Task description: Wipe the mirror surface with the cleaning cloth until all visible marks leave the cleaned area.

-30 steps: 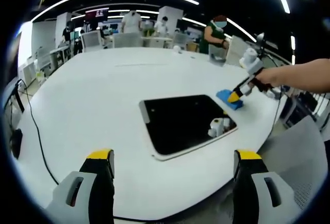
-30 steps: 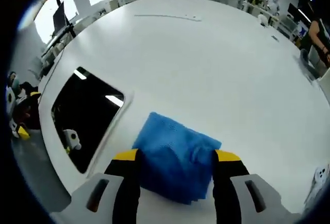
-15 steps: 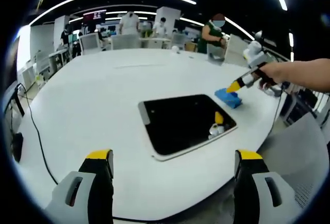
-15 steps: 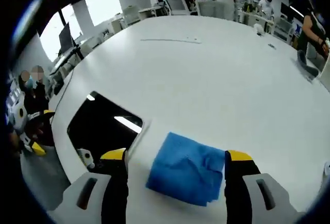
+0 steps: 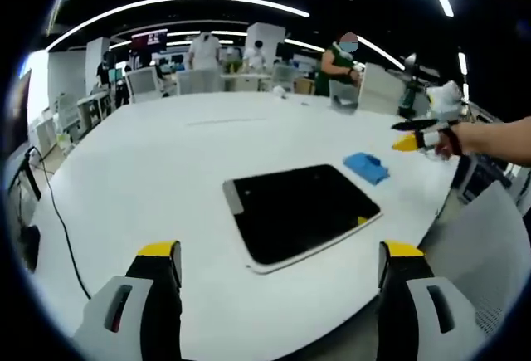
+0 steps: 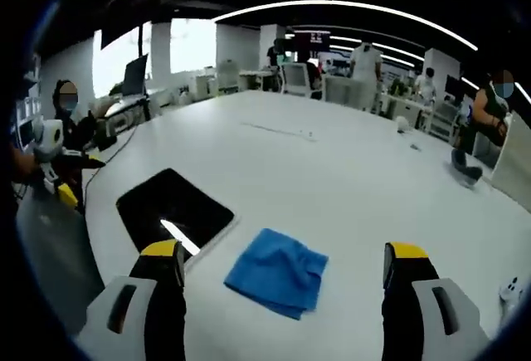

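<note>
The mirror [image 5: 300, 212] lies flat near the worktop [image 5: 149, 170] edge, with wide bare surface beyond it. The cloth [image 6: 277, 270] (blue, crumpled) rests on the worktop just beside the mirror's corner. The right tool [image 6: 286, 270] hangs above it, jaws wide apart, holding nothing. The left tool [image 5: 282, 257] is likewise agape and empty.
</note>
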`<control>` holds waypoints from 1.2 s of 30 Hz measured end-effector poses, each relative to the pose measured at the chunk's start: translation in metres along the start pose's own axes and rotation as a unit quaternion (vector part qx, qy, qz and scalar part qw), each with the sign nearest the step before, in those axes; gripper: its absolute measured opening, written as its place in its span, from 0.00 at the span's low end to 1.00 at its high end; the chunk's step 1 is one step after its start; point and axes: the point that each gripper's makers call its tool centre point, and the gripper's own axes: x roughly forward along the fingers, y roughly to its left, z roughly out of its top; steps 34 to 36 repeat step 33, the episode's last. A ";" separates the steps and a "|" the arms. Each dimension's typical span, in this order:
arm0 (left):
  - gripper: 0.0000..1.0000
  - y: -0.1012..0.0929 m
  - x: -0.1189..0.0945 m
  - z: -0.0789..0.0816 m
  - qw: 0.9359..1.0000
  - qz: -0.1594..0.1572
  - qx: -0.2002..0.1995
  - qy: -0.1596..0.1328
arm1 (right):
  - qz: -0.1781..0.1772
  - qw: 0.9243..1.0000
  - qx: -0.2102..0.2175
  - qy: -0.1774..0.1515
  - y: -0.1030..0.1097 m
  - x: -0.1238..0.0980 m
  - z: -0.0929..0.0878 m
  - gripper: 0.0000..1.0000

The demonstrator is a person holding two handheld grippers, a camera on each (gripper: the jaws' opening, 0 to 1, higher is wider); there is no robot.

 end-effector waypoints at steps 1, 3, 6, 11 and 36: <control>0.99 0.005 -0.002 -0.002 1.000 0.012 -0.006 0.001 | 0.003 1.000 -0.010 0.004 0.002 -0.002 -0.006 1.00; 0.99 0.006 -0.004 -0.006 1.000 0.014 -0.020 0.004 | -0.001 1.000 -0.008 0.010 0.003 -0.009 -0.012 1.00; 0.99 0.003 -0.003 -0.013 1.000 0.010 -0.013 0.025 | -0.019 1.000 0.012 -0.003 0.003 -0.021 -0.012 1.00; 0.99 0.004 -0.004 -0.007 1.000 0.015 0.003 0.011 | -0.039 0.999 0.014 -0.007 0.011 -0.035 -0.022 1.00; 0.99 0.005 -0.004 -0.002 1.000 0.017 -0.013 -0.003 | -0.035 0.999 0.030 -0.019 0.032 -0.032 -0.026 1.00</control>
